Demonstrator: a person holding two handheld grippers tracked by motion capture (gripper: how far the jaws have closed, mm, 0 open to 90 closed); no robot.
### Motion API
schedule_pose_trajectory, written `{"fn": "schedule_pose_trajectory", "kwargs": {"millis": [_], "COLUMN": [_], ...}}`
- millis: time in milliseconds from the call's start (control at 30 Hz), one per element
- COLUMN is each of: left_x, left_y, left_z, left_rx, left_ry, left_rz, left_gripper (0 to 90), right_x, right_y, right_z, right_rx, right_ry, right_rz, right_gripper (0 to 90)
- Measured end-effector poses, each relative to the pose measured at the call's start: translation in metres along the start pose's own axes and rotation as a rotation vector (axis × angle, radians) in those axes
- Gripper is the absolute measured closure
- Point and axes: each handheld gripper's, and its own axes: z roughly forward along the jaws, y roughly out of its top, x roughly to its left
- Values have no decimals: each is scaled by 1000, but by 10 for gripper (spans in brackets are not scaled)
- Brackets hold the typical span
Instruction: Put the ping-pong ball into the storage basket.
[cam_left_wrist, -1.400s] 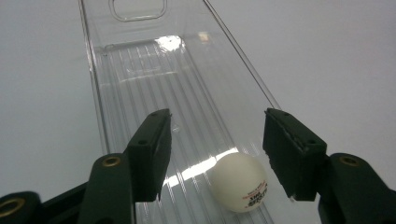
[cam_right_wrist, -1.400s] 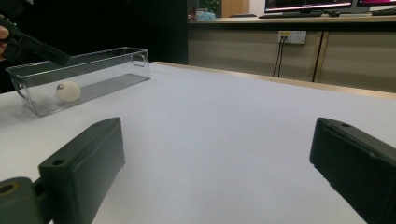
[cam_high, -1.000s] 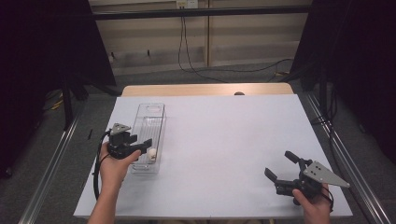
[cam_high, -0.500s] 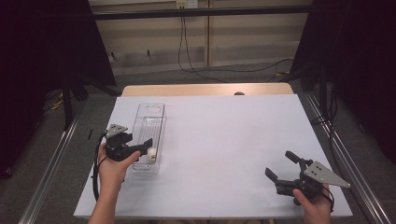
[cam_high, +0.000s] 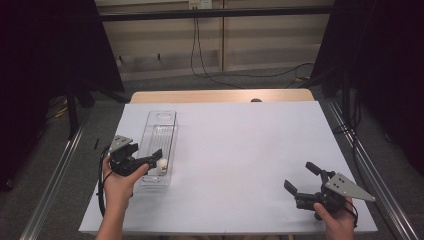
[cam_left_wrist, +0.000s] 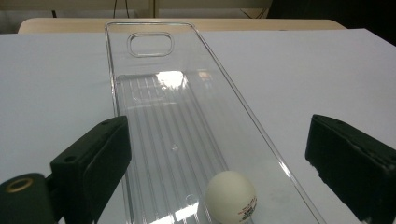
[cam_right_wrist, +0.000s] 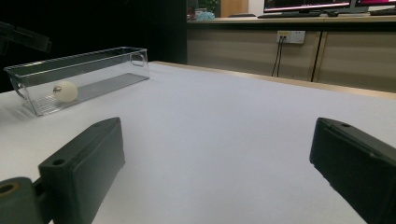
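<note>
- The white ball (cam_left_wrist: 231, 196) lies on the ribbed floor of the clear tray (cam_left_wrist: 117, 88), at the tray's near end, close to its right-hand wall in the left gripper view; small print shows on the ball's lower side.
- In the high view the clear tray (cam_high: 171, 131) stands lengthwise toward 12 o'clock on the left part of the table (cam_high: 240, 150), and the ball (cam_high: 162, 163) sits at its 6 o'clock end.
- The left gripper (cam_high: 153, 159) is held over that near end of the tray, at about 9 o'clock from the ball. Its fingers (cam_left_wrist: 95, 161) have just been opening and now stand wide; the ball rests low between them, with clear gaps on both sides and no pad touching it.
- The right gripper (cam_high: 300, 178) is at the table's near right corner, well apart from the tray, at about 4 o'clock from it. Its fingers (cam_right_wrist: 86, 161) are spread wide with only bare table between them.
- From the right gripper view the tray (cam_right_wrist: 116, 56) shows far off toward 10 o'clock, with the ball (cam_right_wrist: 65, 91) inside near its closer end.
</note>
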Motion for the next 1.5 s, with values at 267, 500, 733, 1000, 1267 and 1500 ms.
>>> {"fn": "schedule_pose_trajectory", "kwargs": {"millis": [267, 500, 733, 1000, 1267, 1500], "left_x": [3, 3, 4, 5, 6, 6], "left_y": [-6, -11, -14, -18, -24, -26], "left_z": [-7, -12, -19, -24, -26, -29], "left_rx": [-32, -60, -90, -110, -129, -152], "left_ry": [-19, -27, -35, -37, -39, -30], "left_rz": [4, 13, 23, 31, 33, 31], "left_gripper": [47, 44, 42, 42, 42, 42], "right_x": [0, 0, 0, 0, 0, 0], "right_y": [0, 0, 0, 0, 0, 0], "right_z": [0, 0, 0, 0, 0, 0], "right_rx": [-1, 0, -2, -2, -3, -1], "right_ry": [0, 2, 1, -1, -3, 2], "right_rz": [1, -3, 2, -1, 3, -2], "right_gripper": [28, 27, 28, 28, 28, 27]}}
